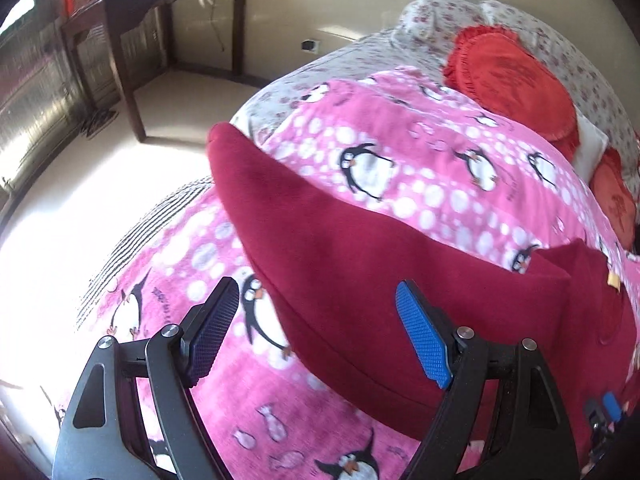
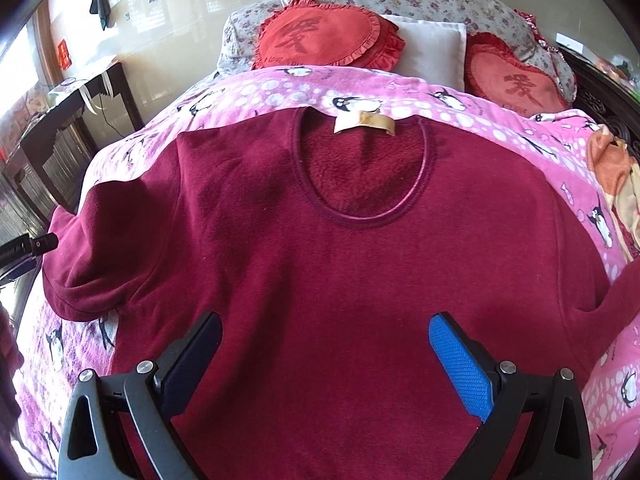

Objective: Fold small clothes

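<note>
While the dark red fleece top (image 2: 320,264) lies spread face-up on the pink penguin blanket (image 2: 500,120) of the bed, collar and pale neck label (image 2: 364,124) pointing toward the heart-shaped red cushions (image 2: 320,36), neither claw has taken hold of it. The right claw (image 2: 326,356) hangs over the lower chest of the garment with its jaws spread wide and nothing between them; the left claw (image 1: 316,332) is likewise released, poised above the edge of the long left sleeve (image 1: 320,216), which runs out diagonally across the blanket toward the bed's side. Judging by this layout, folding has not begun, and the sensible first step is to bring that sleeve across the body. To do it well, the left claw should come down on the sleeve near its cuff, pinch only the sleeve's layers and not the blanket beneath, then lift just enough to clear the surface and carry it inward, laying it flat and straight across the chest. The right claw could press or grip near the shoulder seam to keep the body from dragging. The fleece looks thick and soft, so it will likely bunch if pulled quickly. The right sleeve runs out of view at the frame edge, so its lie cannot be fully told.
</note>
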Available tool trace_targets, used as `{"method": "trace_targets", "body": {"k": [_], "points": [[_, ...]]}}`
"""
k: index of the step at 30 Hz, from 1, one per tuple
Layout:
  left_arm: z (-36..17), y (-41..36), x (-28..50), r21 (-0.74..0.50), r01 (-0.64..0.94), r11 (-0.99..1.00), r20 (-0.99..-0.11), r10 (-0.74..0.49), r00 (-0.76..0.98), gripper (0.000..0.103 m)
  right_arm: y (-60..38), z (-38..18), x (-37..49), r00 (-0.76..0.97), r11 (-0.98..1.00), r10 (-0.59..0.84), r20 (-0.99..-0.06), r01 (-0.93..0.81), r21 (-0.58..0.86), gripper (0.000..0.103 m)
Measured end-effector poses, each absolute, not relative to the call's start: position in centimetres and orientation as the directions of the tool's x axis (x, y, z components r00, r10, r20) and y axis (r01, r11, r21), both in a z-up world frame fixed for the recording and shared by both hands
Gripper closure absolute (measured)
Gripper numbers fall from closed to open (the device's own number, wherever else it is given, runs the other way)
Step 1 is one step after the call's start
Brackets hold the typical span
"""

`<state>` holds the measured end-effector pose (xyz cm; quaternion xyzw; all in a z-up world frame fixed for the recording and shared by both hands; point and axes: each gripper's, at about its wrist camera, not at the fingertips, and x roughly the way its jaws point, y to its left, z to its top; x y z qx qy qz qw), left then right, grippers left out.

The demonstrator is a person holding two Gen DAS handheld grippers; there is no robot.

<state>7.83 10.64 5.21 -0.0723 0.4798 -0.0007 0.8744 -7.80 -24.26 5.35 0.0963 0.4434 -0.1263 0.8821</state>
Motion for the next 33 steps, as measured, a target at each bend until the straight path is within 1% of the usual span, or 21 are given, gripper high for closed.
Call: {"method": "trace_targets", "body": {"k": [4, 6, 7, 9, 11, 12, 14, 16, 19, 21, 24, 26, 29, 31, 33], "points": [[3.5, 13.0, 10.1, -0.123, -0.129, 0.984, -0.858, -0.040, 0.512, 0.022, -24.1, 4.8, -7.4, 0.565, 0.950, -0.124, -0.816, 0.305, 0.067, 0.000], [2.9, 13.2, 11.1, -0.135, -0.134, 0.982, -0.861, -0.050, 0.506, 0.025, -24.1, 4.5, -7.2, 0.557, 0.951, -0.118, -0.822, 0.303, 0.069, 0.000], [2.7, 13.2, 11.6, -0.143, -0.137, 0.980, -0.863, -0.056, 0.503, 0.028, -24.1, 4.4, -7.2, 0.555, 0.951, -0.114, -0.824, 0.301, 0.071, 0.000], [2.3, 13.2, 12.3, -0.159, -0.146, 0.976, -0.865, -0.067, 0.497, 0.038, -24.1, 4.1, -7.1, 0.550, 0.952, -0.112, -0.827, 0.299, 0.070, 0.000], [2.3, 13.1, 12.7, -0.178, -0.145, 0.973, -0.860, -0.082, 0.503, 0.060, -24.1, 4.0, -6.9, 0.547, 0.951, -0.113, -0.829, 0.301, 0.069, 0.000], [2.4, 12.9, 12.8, -0.176, -0.142, 0.974, -0.857, -0.081, 0.509, 0.064, -24.2, 4.0, -6.9, 0.547, 0.951, -0.111, -0.830, 0.302, 0.072, 0.000], [2.8, 12.4, 12.8, -0.155, -0.133, 0.979, -0.853, -0.065, 0.518, 0.088, -24.4, 3.9, -6.9, 0.546, 0.950, -0.106, -0.831, 0.303, 0.078, 0.000], [3.6, 12.1, 12.5, -0.152, -0.130, 0.980, -0.845, -0.060, 0.532, 0.093, -24.5, 4.0, -6.9, 0.547, 0.949, -0.106, -0.830, 0.305, 0.080, 0.000], [6.4, 11.0, 10.9, -0.182, -0.091, 0.979, -0.804, -0.095, 0.587, 0.094, -24.8, 4.3, -7.1, 0.552, 0.949, -0.107, -0.827, 0.306, 0.082, 0.000], [9.0, 9.1, 9.4, -0.201, -0.031, 0.979, -0.766, -0.138, 0.628, 0.094, -25.3, 4.6, -7.5, 0.558, 0.946, -0.114, -0.822, 0.314, 0.082, 0.000], [12.6, 4.2, 6.2, -0.216, 0.106, 0.971, -0.708, -0.230, 0.668, 0.094, -26.5, 5.2, -8.1, 0.570, 0.936, -0.118, -0.813, 0.337, 0.100, 0.000], [13.9, 0.2, 4.1, -0.204, 0.207, 0.957, -0.686, -0.291, 0.666, 0.094, -27.4, 5.8, -8.7, 0.581, 0.927, -0.130, -0.804, 0.358, 0.109, 0.000], [13.9, -6.5, 0.8, -0.197, 0.360, 0.912, -0.688, -0.390, 0.612, 0.094, -28.9, 6.6, -9.7, 0.591, 0.914, -0.149, -0.793, 0.388, 0.118, 0.000], [12.8, -10.7, -1.1, -0.173, 0.433, 0.885, -0.702, -0.419, 0.576, 0.094, -29.9, 7.0, -10.4, 0.590, 0.907, -0.163, -0.790, 0.406, 0.116, 0.000], [11.0, -14.2, -2.6, -0.177, 0.499, 0.848, -0.722, -0.457, 0.520, 0.094, -31.3, 7.3, -11.5, 0.583, 0.895, -0.189, -0.790, 0.434, 0.106, 0.000]]}}
